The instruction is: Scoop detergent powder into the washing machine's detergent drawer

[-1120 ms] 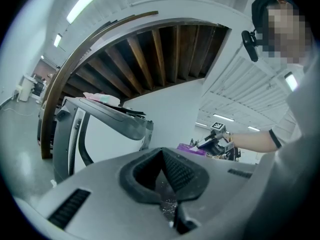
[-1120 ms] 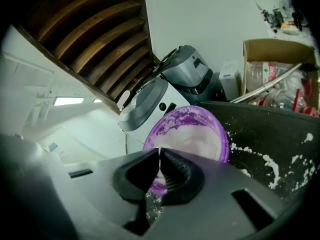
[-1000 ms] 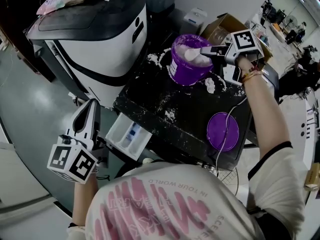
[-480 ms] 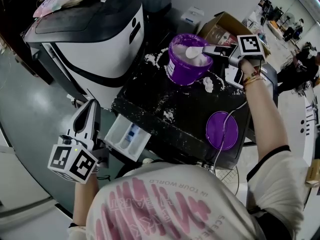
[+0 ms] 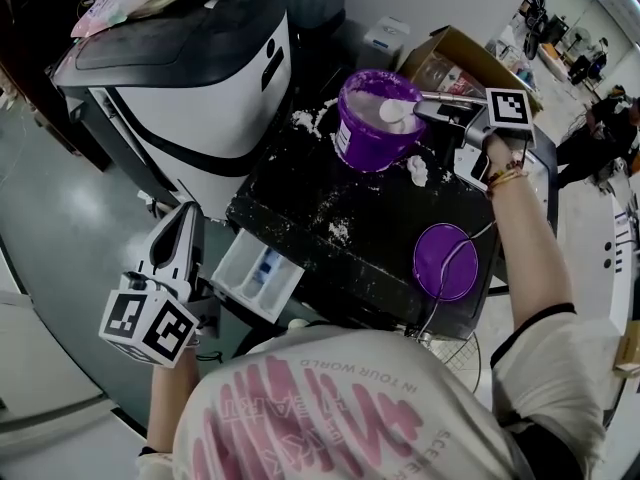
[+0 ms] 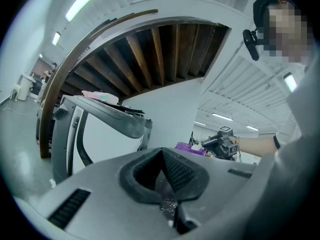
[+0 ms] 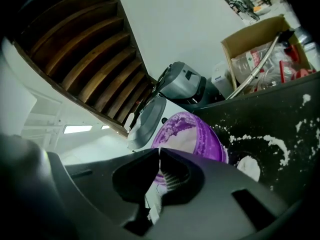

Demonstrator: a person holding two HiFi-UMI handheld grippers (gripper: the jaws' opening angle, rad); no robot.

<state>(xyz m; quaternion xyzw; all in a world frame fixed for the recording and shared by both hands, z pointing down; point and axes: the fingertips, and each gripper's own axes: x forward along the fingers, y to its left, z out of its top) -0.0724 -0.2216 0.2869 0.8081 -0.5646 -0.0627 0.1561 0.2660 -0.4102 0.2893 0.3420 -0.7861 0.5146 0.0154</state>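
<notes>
Purple tub [image 5: 372, 133] sits under the heaped scoop [image 5: 397, 112], clamped by its handle in the right gripper [image 5: 438, 108]. Scooping looks done; next, carry it level, without spilling, to the open drawer [image 5: 255, 271], well apart from the tub, beside the closed, empty left gripper [image 5: 184, 216].

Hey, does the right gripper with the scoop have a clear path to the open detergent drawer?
Probably yes. The right gripper holds the scoop at the purple tub, the detergent drawer stands pulled out with nothing over it, and the left gripper sits beside it.
</notes>
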